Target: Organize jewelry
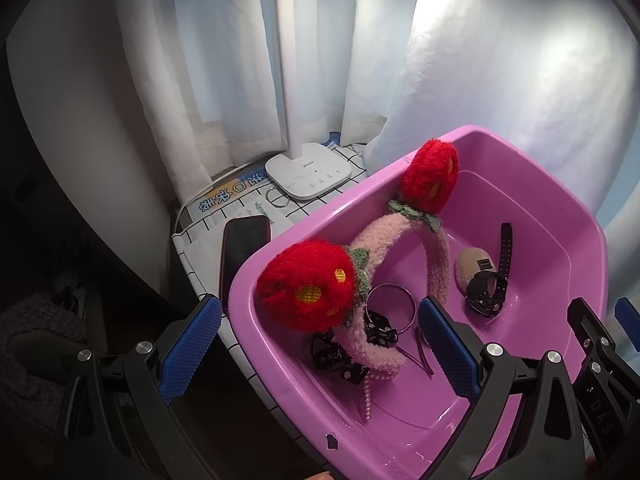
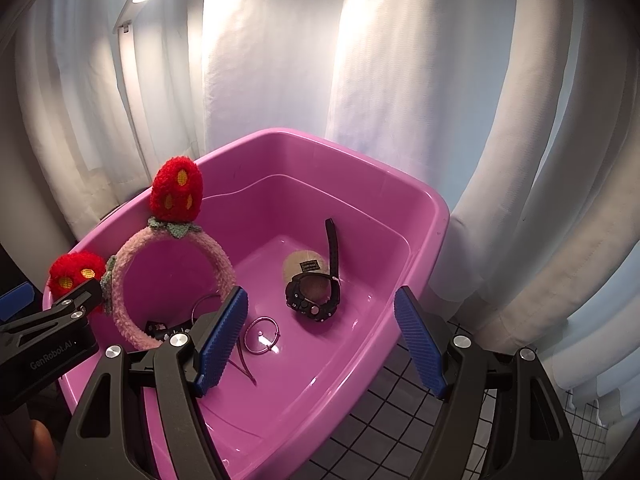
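A pink plastic tub (image 1: 560, 208) (image 2: 424, 216) holds the jewelry. Inside it a fuzzy pink headband with two red strawberries (image 1: 400, 236) (image 2: 176, 244) stands on edge. A black watch (image 1: 486, 292) (image 2: 314, 298) lies by a tan oval pad (image 1: 466, 266) (image 2: 294, 266). Metal hoops (image 1: 390, 306) (image 2: 262, 334), a black polka-dot bow (image 1: 340, 358), a pearl strand (image 1: 367, 398) and a thin hairpin (image 1: 420, 354) lie on the tub floor. My left gripper (image 1: 320, 350) is open, astride the tub's near-left rim. My right gripper (image 2: 322, 340) is open, astride the near-right rim.
A white lamp base (image 1: 308, 174) stands on the black-grid white tablecloth (image 1: 192, 240) left of the tub, with a dark phone (image 1: 244, 252), a metal ring (image 1: 277, 198) and a printed packet (image 1: 224, 200). White curtains (image 2: 400, 60) hang close behind.
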The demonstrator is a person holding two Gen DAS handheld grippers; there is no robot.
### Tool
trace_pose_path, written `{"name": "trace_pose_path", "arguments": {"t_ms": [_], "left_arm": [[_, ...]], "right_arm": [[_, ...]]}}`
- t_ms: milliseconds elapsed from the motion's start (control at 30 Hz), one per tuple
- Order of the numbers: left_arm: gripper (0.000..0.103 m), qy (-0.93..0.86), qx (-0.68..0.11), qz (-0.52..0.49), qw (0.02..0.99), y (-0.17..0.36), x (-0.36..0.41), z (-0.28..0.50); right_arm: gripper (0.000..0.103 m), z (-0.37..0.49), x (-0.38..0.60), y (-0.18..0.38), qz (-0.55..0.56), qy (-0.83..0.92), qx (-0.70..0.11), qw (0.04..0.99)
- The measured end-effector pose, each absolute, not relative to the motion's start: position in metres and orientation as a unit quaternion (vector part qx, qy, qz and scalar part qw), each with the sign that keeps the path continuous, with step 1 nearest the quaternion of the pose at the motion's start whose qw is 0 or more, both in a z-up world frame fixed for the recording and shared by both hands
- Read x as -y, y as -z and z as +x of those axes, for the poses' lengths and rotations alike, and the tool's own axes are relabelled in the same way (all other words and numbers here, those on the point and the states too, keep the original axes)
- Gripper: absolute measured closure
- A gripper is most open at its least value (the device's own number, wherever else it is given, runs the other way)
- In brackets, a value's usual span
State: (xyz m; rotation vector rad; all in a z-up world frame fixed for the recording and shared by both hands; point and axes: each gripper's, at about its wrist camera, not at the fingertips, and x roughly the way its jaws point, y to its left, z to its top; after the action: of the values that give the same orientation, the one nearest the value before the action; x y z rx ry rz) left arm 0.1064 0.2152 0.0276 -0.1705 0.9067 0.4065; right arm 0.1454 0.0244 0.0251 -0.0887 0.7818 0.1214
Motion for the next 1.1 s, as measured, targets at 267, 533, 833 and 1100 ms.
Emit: {"name": "trace_pose_path", "arguments": {"t_ms": [267,533,833,1100], "left_arm": [[0.006,-0.194,-0.435,-0.082,0.875,-0.0274,-0.2144,0.1058],[0.006,-0.195,-0.433,-0.084,0.876,-0.0286,-0.2129,0.1044],[0.006,-0.193,-0.434,-0.087,0.876,-0.0287,-0.2138,0.1047],[0.006,-0.192,-0.437,-0.089,0.874,-0.0280,-0.2133,0.1040]], "right_arm": [[0.031,0.1457,-0.0233,-0.0249,-0.044,-0.059,-0.382,0.921],[0.031,0.1456,-0.0225,-0.0255,-0.043,-0.060,-0.381,0.922],[0.031,0.1453,-0.0222,-0.0252,-0.043,-0.059,-0.381,0.922],[0.031,0.1442,-0.0213,-0.0250,-0.044,-0.059,-0.381,0.922]]}}
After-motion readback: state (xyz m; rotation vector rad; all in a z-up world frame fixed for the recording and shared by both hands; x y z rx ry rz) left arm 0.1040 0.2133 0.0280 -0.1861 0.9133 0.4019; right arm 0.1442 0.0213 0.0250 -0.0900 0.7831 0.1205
